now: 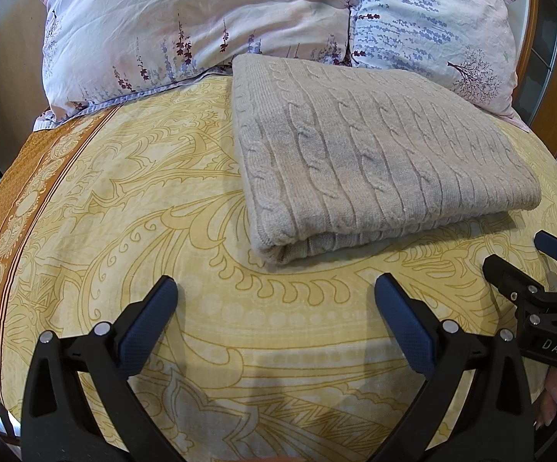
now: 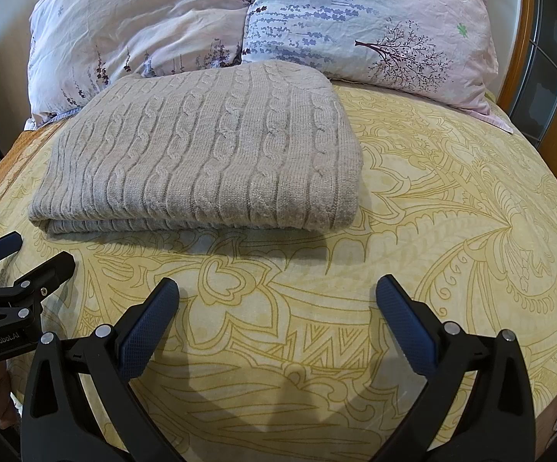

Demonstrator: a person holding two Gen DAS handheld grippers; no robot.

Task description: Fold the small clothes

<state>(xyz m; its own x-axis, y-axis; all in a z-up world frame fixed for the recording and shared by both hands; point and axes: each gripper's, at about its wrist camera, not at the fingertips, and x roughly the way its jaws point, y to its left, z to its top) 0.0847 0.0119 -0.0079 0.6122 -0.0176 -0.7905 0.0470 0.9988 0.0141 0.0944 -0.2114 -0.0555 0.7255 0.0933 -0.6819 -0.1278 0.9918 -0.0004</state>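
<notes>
Left wrist view: both grippers' jaws gape empty over the bedspread (image 1: pixel 124 192) near a folded sweater (image 1: pixel 374 154).

Open bedspread (image 1: pixel 278 346) is lying clear ahead of both gaping grippers. Forward passage is being blocked by the folded knit sweater (image 2: pixel 201 154); behind it, pillows (image 2: pixel 278 19) are closing off the far edge.
</notes>
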